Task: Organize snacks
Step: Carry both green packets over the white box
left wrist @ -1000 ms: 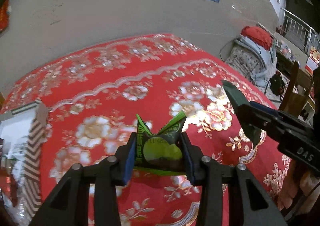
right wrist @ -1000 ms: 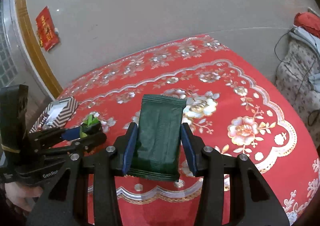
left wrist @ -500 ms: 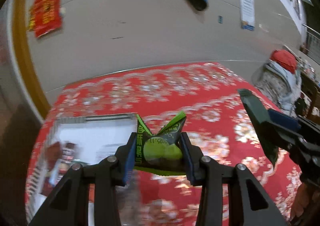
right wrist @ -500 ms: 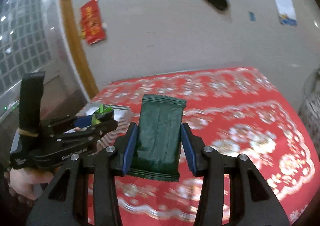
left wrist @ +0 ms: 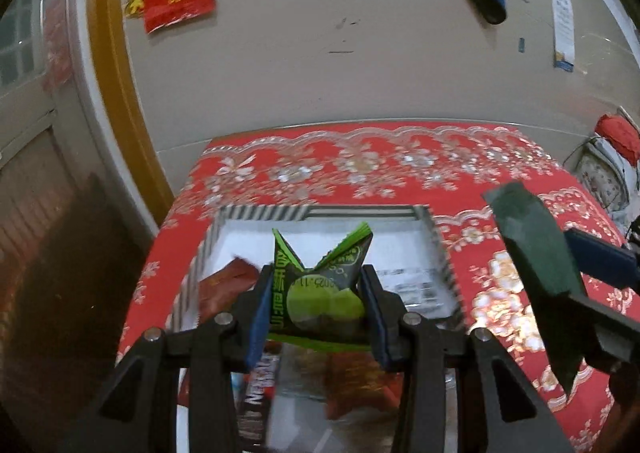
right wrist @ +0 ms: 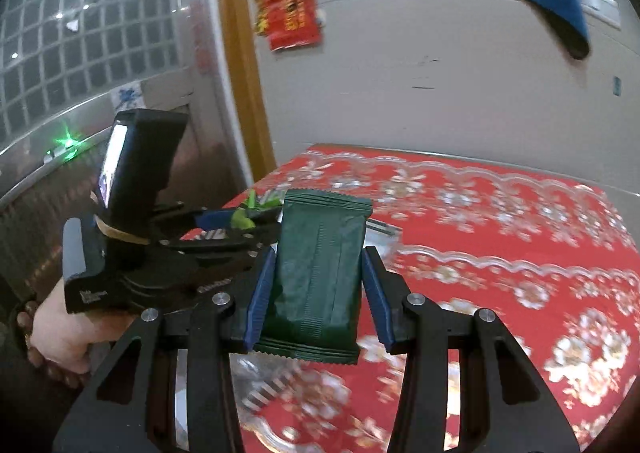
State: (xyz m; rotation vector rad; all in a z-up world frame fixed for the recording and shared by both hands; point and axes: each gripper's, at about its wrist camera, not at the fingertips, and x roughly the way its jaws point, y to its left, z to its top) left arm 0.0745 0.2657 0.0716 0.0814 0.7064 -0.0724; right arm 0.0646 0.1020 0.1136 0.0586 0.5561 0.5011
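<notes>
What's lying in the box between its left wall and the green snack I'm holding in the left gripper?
In the left wrist view, a red snack packet lies inside the striped box, left of the green snack packet.

We see the far half of the striped box [left wrist: 440,249] bare, open from above. Red snack packets [left wrist: 224,285] crowd its near-left corner, and beside its right wall the red tablecloth [left wrist: 500,173] lies clear.
</notes>
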